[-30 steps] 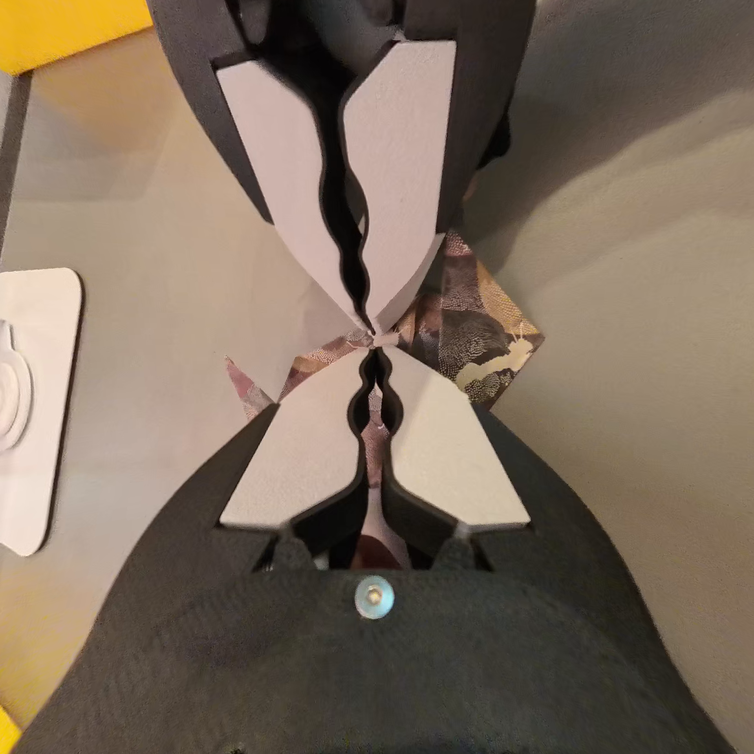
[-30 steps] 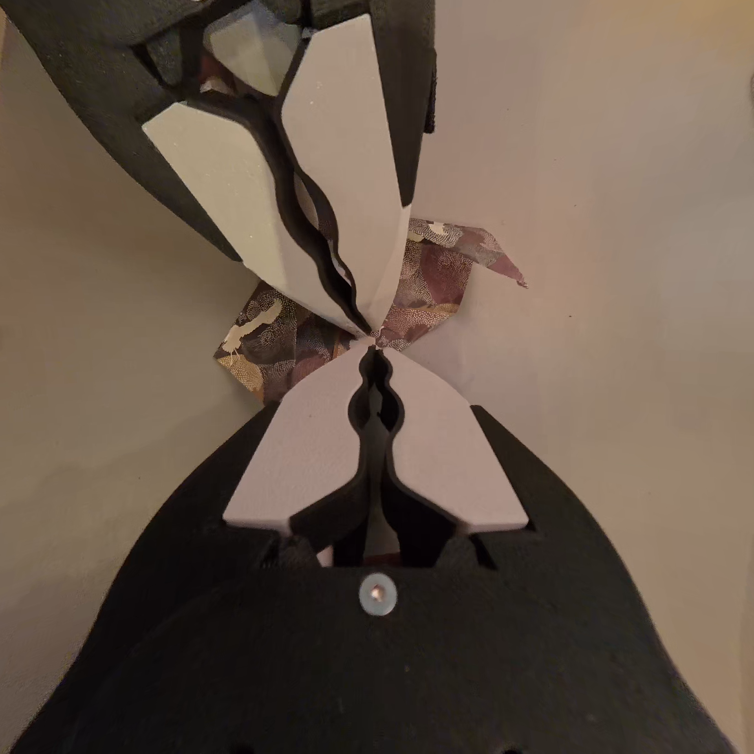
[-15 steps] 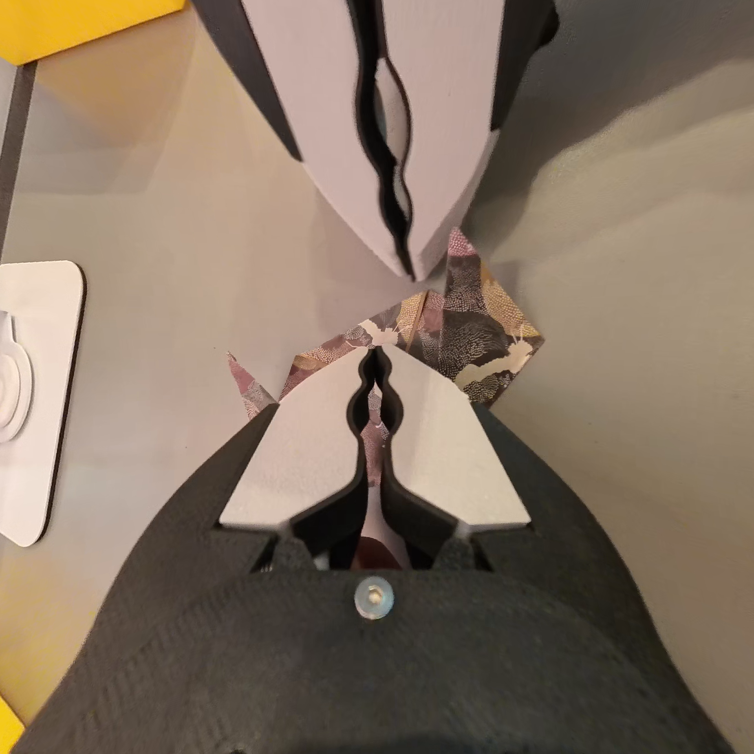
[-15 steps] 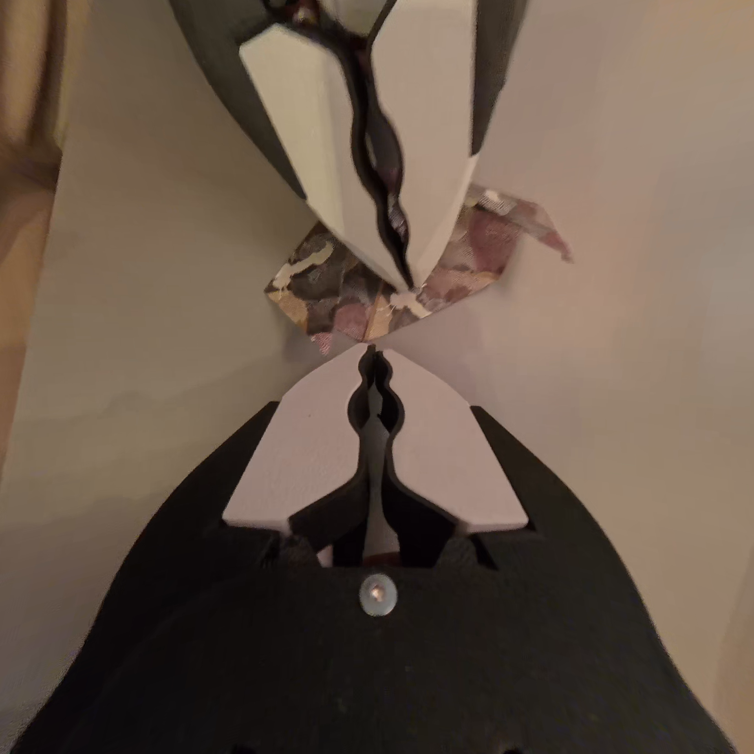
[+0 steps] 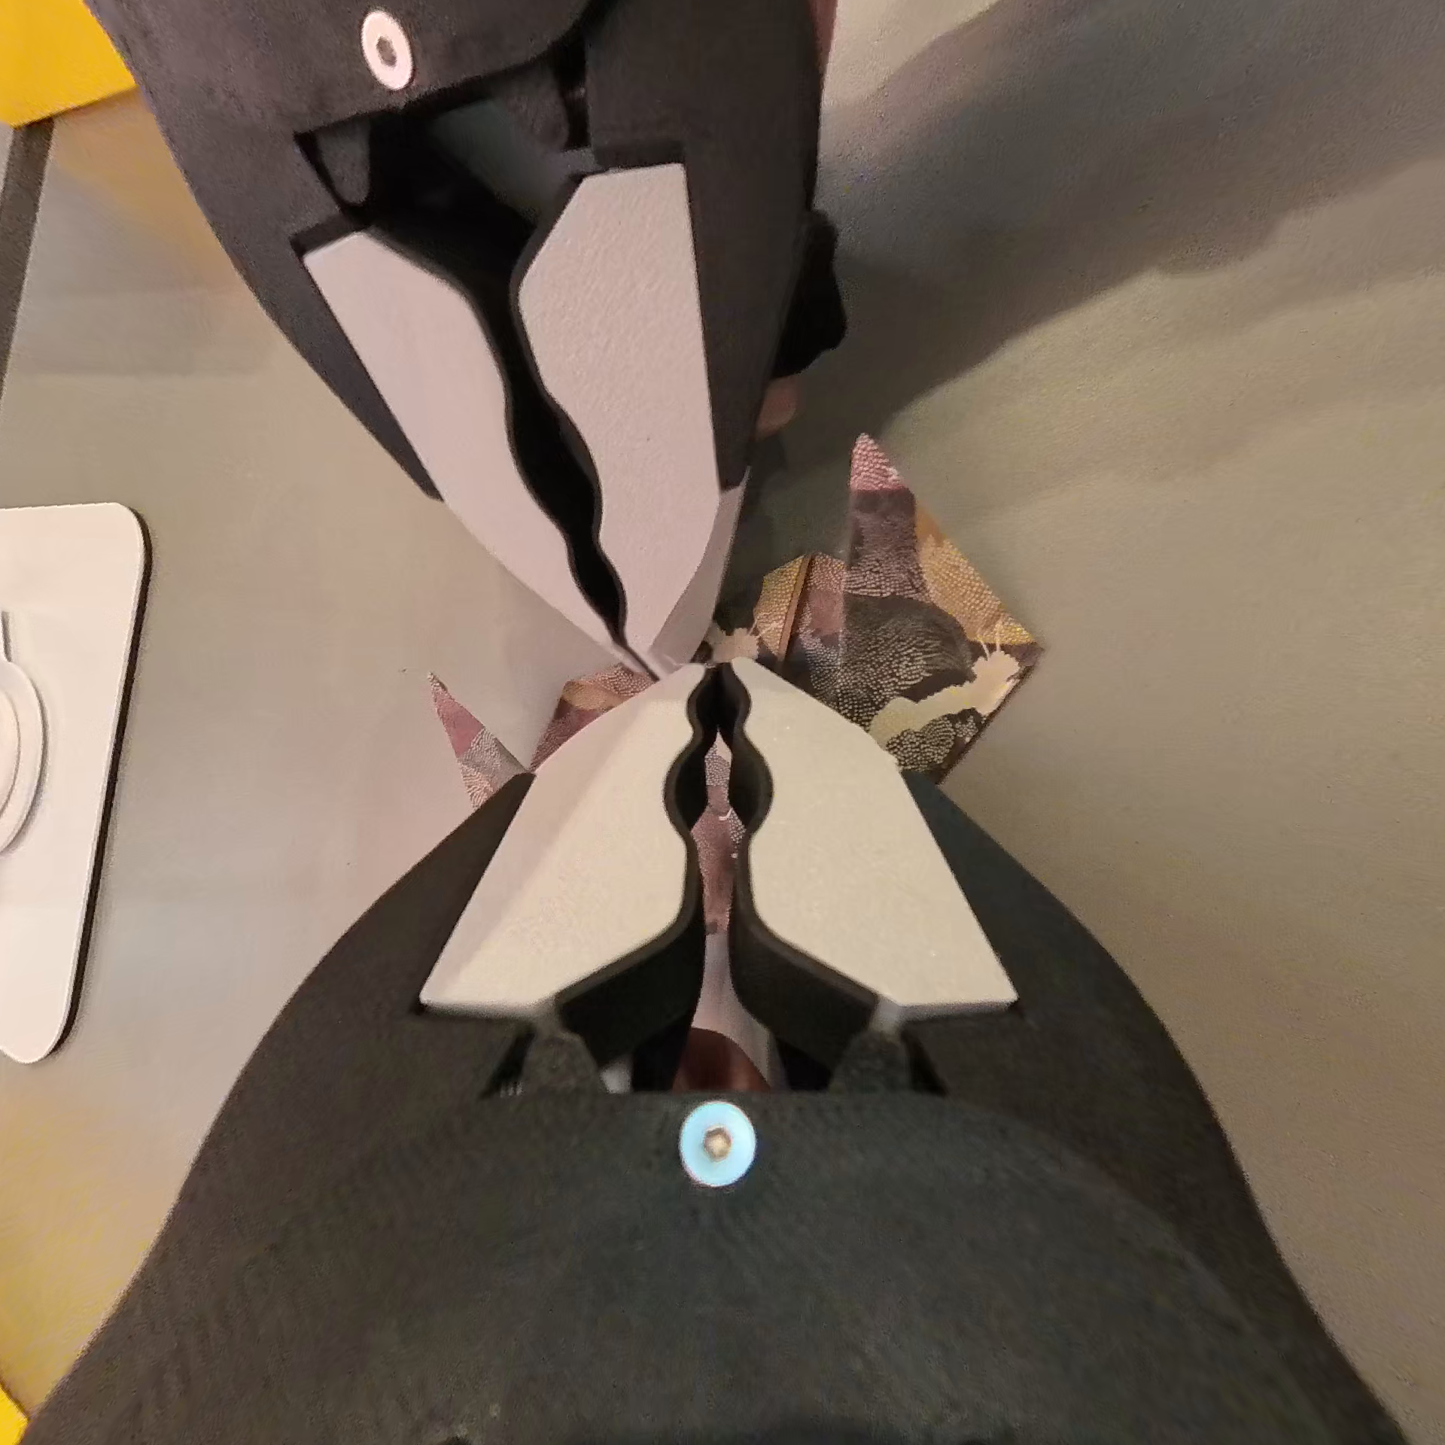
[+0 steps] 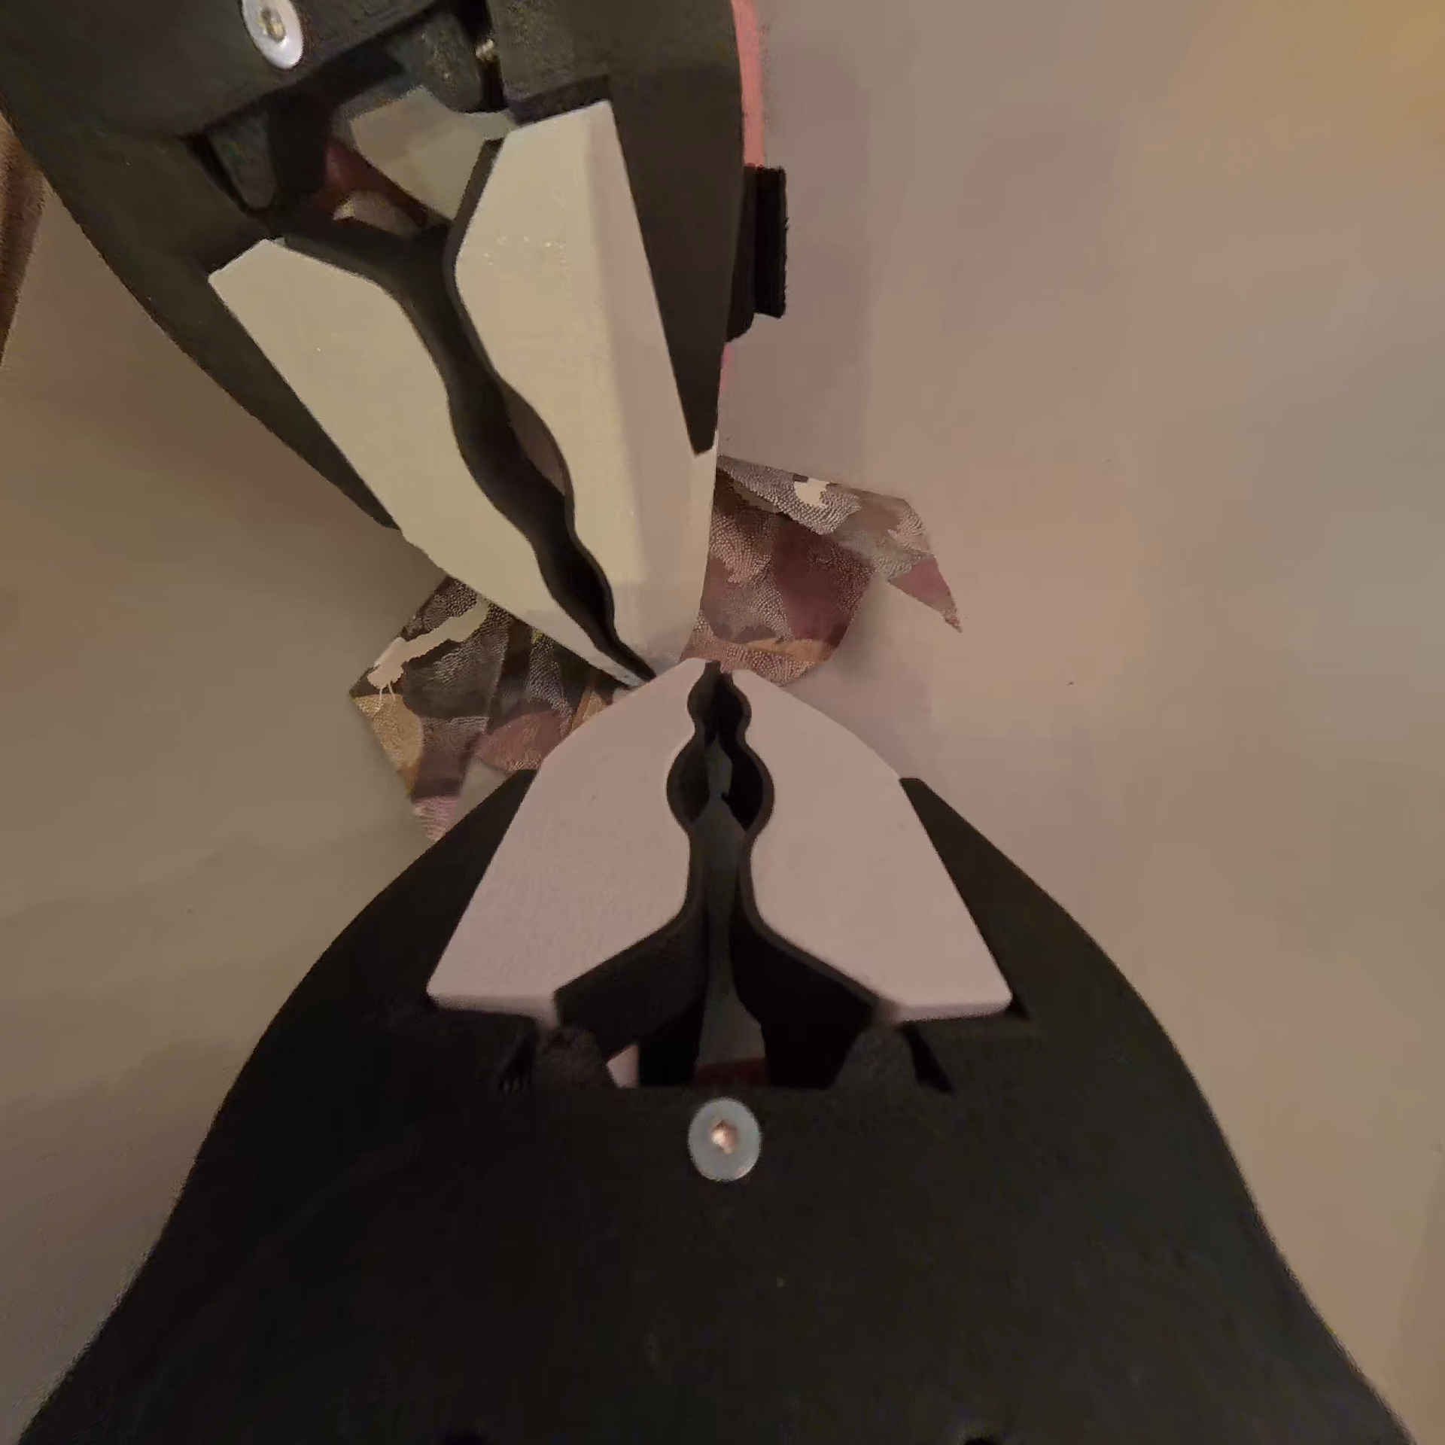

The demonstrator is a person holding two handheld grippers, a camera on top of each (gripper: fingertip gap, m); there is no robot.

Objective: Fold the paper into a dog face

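**Risk check: both tips meeting over the folded paper**

The folded paper [image 5: 899,649], a small sheet printed in mottled purple, brown and gold, lies flat on the plain grey-beige table [image 5: 1173,547], well away from any table edge that shows. Several folds are already in: a pointed flap sticks out on each side and a crease runs near the middle.

The left gripper [image 5: 718,671], black-bodied with pale grey fingers, has its jaws pressed together, tips down on the middle of the paper. Whether a layer is pinched between them cannot be told. The right gripper [image 6: 713,668], of the same build, also has its jaws pressed together, and its tips meet the left gripper's tips over the same spot.

Possible faults from here, as a judgement:

- The paper may slide on the smooth table if one tip pushes sideways; the crease would then land off-line.
- The two tips may collide or slip off each other, since they touch at one point.
- Thin paper may tear or crumple under a hard point load.
- A raised flap [image 6: 899,547] may spring back if it is released before the crease is pressed flat.

A white rounded-corner plate [image 5: 62,782] with a raised round part lies towards the left table edge, well apart from the paper. A yellow surface [image 5: 47,55] shows at the far left corner.

No brand, label or readable writing shows in either view.
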